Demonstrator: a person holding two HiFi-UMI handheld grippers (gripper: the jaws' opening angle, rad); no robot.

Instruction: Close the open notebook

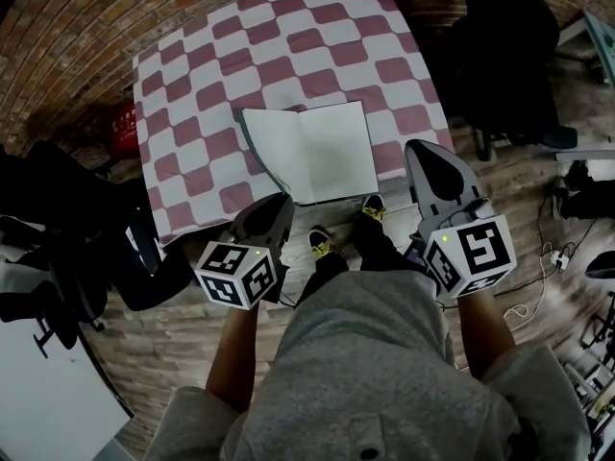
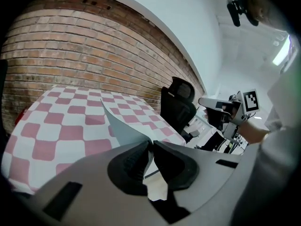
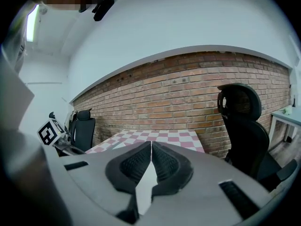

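Observation:
The notebook lies open with blank white pages on the pink-and-white checked table, near its front edge. Its left cover stands raised and slanted, a grey-blue sheet running down into the jaws of my left gripper. That left gripper is shut on the cover at the notebook's front left corner. My right gripper hovers just right of the notebook over the table's front right corner. Its jaws are shut with nothing between them.
A black office chair stands right of the table, and another black chair sits at the left. A brick wall runs behind the table. A red object lies on the floor by the table's left edge. Cables trail at the right.

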